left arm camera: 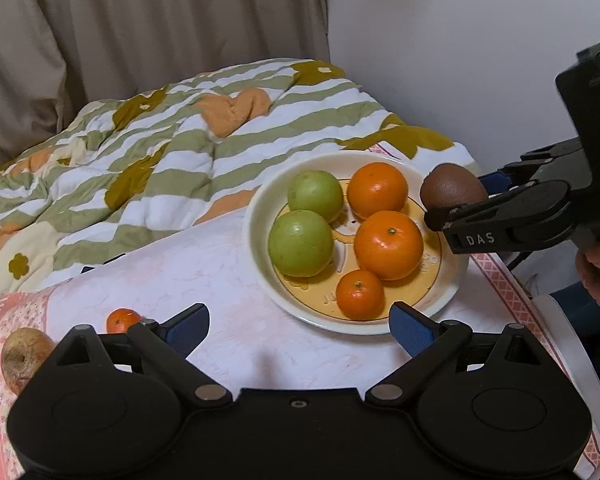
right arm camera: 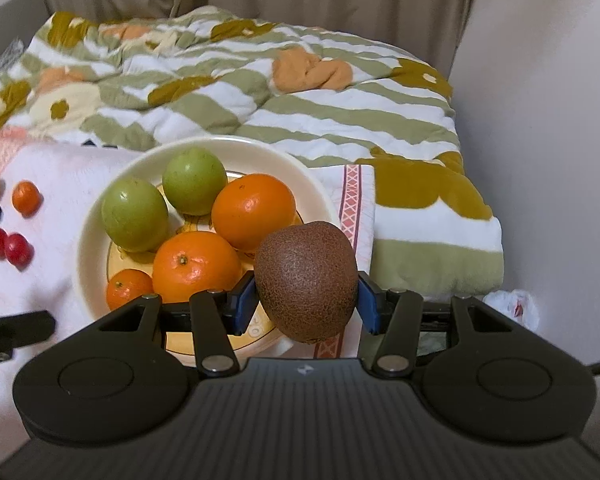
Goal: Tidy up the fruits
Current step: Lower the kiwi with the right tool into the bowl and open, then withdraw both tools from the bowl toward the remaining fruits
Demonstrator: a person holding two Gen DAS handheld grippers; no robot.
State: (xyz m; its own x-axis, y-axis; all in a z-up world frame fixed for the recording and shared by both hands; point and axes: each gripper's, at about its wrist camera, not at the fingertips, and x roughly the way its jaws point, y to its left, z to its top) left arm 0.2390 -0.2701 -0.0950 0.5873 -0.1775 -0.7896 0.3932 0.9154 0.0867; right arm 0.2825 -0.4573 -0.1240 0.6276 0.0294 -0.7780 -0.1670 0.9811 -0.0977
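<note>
We note the right tongs (right arm camera: 306, 300) clamped on a brown, rough-skinned kiwi (right arm camera: 307, 280), blue pads pressed to either flank, the fruit raised above the near-right rim of a cream round plate with a yellow centre (right arm camera: 88, 248). From the left wrist view the same kiwi (left arm camera: 452, 190) sits at the plate's far-right edge (left arm camera: 260, 208), right tongs (left arm camera: 456, 208) reaching in from the right. On the plate, ahead and left of the right tongs, we count two green round fruits (right arm camera: 134, 214) (right arm camera: 194, 180), two large oranges (right arm camera: 254, 210) (right arm camera: 196, 266) and one small mandarin (right arm camera: 128, 288). The left tongs (left arm camera: 300, 330) stand spread wide with nothing between the pads, just short of the plate's near rim. Left of them on the pale pink cloth (left arm camera: 220, 280) lie another small mandarin (left arm camera: 122, 320) and a yellowish blemished apple (left arm camera: 24, 354). Two red cherries (right arm camera: 8, 244) lie far left of the right tongs.
</note>
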